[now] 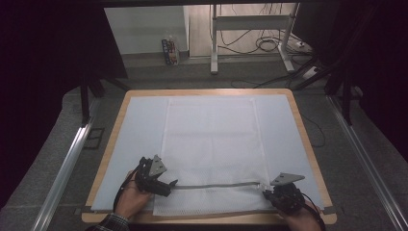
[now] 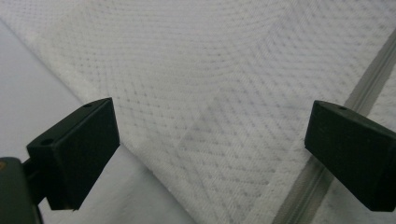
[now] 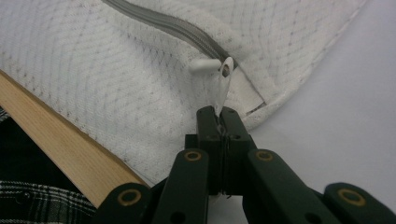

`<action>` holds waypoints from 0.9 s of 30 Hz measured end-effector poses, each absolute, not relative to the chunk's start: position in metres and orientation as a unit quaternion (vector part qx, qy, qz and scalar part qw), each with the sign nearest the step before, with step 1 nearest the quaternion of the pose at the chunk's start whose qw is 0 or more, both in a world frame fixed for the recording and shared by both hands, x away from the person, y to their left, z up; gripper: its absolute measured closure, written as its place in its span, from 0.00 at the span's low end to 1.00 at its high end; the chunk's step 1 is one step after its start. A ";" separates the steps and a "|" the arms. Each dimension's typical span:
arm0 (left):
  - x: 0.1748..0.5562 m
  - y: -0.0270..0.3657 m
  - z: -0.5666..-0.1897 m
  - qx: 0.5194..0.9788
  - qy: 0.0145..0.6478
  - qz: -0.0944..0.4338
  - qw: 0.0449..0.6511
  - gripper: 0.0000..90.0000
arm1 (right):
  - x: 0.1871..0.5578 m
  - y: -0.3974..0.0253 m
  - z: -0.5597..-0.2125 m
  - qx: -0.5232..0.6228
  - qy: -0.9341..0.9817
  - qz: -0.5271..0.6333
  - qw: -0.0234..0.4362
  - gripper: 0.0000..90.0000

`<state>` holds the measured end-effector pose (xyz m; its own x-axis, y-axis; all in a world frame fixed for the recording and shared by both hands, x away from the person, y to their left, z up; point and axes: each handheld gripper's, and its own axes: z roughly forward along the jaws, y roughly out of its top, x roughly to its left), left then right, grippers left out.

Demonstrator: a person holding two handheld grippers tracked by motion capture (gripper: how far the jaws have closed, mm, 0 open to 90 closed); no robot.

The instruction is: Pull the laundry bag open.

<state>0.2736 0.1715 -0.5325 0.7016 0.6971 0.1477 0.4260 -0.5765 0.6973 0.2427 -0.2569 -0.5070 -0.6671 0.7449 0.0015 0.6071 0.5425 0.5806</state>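
Two hand-held tools work at the near edge of a wooden desk (image 1: 308,144) covered by a pale sheet (image 1: 137,130). A white mesh laundry bag (image 1: 209,134) lies flat on the sheet, reaching from the far side of the desk to the near edge. A grey zipper (image 1: 216,185) runs across the bag close to its near end, from one tool to the other.

The left tool (image 1: 171,184), held in the person's left hand (image 1: 130,195), sits at the left end of the zipper. In the left gripper view its two black jaws stand wide apart, released, with bare mesh between them and nothing held.

The right tool (image 1: 267,194), held in the right hand (image 1: 300,219), sits at the right end of the zipper, near the bag's right corner. In the right gripper view its jaws are clenched together on the white zipper pull tab (image 3: 223,86), which rises from the jaw tips to the slider. The desk's wooden edge and a plaid sleeve (image 3: 37,203) show at lower left.
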 end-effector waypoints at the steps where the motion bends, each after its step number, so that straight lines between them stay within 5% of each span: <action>1: 0.274 0.170 -0.532 0.863 0.326 0.203 0.329 0.04 | 0.242 -0.258 -0.505 0.385 0.868 0.286 0.129 0.98; 27: 0.287 0.059 -0.487 0.881 0.231 0.081 0.405 0.07 | 0.234 -0.264 -0.487 0.326 0.858 0.355 0.180 0.98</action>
